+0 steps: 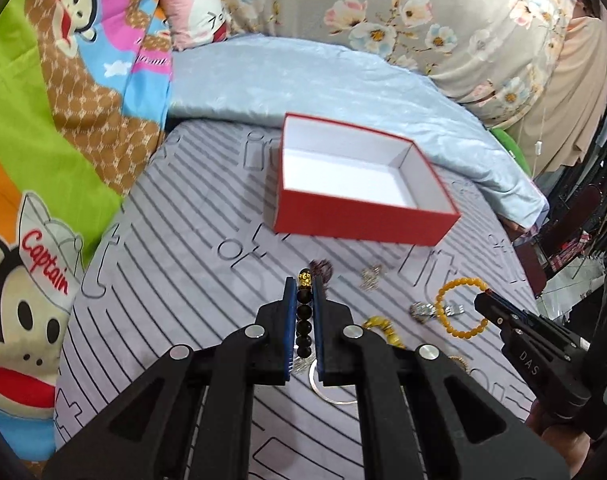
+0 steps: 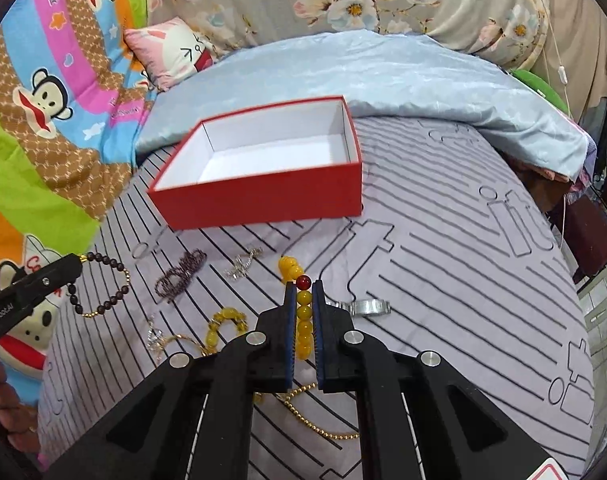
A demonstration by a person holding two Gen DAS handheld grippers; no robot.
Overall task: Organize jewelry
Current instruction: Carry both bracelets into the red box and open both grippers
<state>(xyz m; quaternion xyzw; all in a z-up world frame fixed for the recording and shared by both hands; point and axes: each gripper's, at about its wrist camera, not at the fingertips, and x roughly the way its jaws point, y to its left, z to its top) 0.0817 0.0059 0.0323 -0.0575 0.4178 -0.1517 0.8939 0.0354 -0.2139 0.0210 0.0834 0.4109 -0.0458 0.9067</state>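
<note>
Left gripper (image 1: 304, 286) pinches a dark round-bead bracelet (image 1: 304, 312). Right gripper (image 2: 303, 288) clamps a yellow bead bracelet (image 2: 303, 312), near the open red cardboard box (image 2: 263, 196).

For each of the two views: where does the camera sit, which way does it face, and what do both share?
Left wrist: on the left gripper, looking down at its dark bead bracelet; right gripper at right.
Right wrist: on the right gripper, looking down at its yellow bead bracelet; left gripper at left.
Shared: red box, striped sheet.
</note>
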